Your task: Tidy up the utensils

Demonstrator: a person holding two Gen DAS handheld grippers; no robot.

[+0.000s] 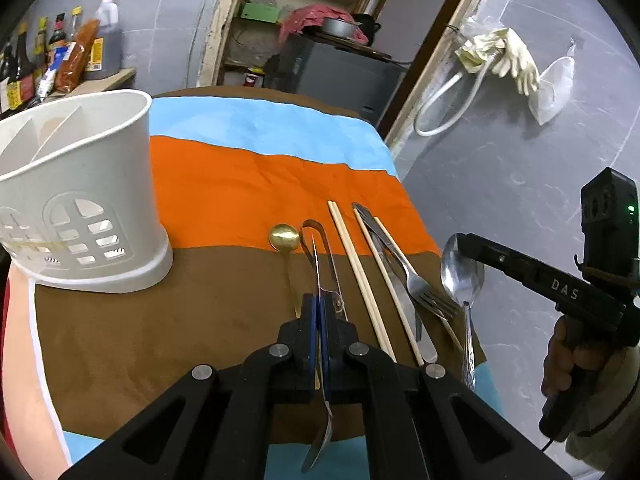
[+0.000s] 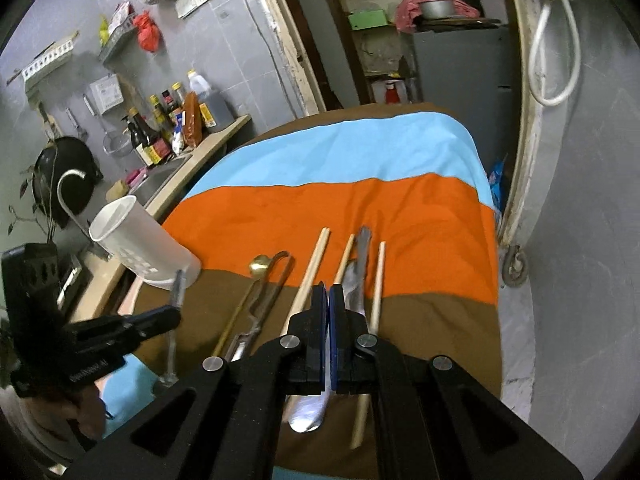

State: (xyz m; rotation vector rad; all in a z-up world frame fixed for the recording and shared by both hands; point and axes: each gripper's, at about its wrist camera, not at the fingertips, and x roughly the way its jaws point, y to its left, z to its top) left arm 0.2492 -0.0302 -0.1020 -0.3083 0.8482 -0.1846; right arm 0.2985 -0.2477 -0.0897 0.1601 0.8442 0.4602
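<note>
Left wrist view: the left gripper (image 1: 320, 300) is pinched shut on a slim spoon (image 1: 320, 448), handle poking out toward twelve o'clock, bowl hanging at six. The white utensil holder (image 1: 80, 200) sits at ten o'clock on the striped cloth (image 1: 240, 184). It's got dividers inside, and the compartments I can see look empty. Over at three o'clock, the right gripper (image 1: 460, 240) is clamped on a silver spoon (image 1: 462, 276). The gold spoon (image 1: 284, 236), metal tongs (image 1: 320, 236), chopsticks (image 1: 352, 256), knife (image 1: 380, 248) and fork (image 1: 420, 284) are laid out between the two grippers.

Right wrist view: the right gripper (image 2: 330, 292) has its pads together on its spoon, bowl at six. The left gripper (image 2: 176, 314) is at nine o'clock, and the holder (image 2: 140, 248) is at ten. I can't see inside the holder from here.

My take: tip each spoon upright, line it up over a compartment, and drop both in the same one. Go one hand at a time so they don't clash at the rim.
</note>
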